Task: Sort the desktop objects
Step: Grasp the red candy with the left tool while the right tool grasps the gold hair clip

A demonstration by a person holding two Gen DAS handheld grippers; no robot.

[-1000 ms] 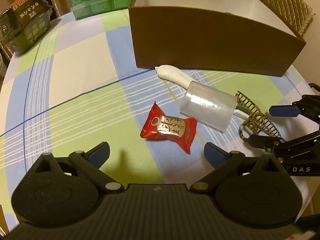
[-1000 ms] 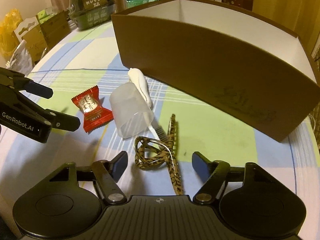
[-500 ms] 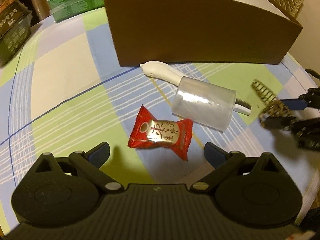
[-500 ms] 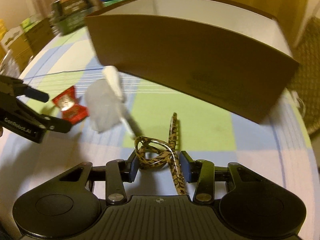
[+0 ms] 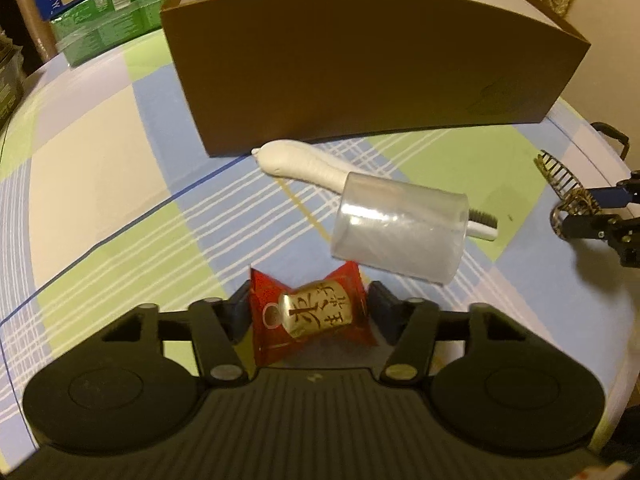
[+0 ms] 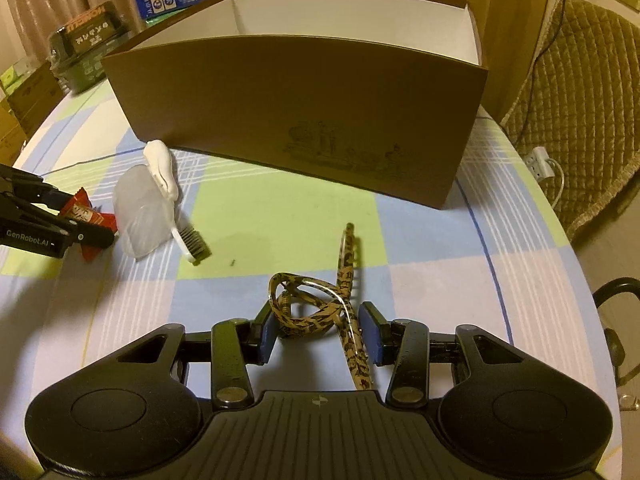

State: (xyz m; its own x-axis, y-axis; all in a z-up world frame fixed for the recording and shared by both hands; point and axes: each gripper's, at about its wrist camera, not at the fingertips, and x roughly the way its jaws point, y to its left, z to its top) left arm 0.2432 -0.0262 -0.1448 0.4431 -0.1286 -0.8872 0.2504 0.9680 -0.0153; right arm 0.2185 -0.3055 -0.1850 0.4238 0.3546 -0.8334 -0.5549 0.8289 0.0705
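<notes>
Both claws are loaded now! The left gripper (image 5: 307,312) is closing on the red candy (image 5: 310,316), pads pressing its wrapper. The right gripper (image 6: 318,334) clamps the leopard hair clip (image 6: 316,312). In front of the box (image 6: 304,112), the cup (image 5: 400,232) and toothbrush (image 5: 304,164) lie waiting. Nothing visibly boxed: 2 grasped, 2 left.

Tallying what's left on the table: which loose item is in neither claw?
The brush under its clear cover, lying by the box; the candy and hair clip sit between claws.
</notes>
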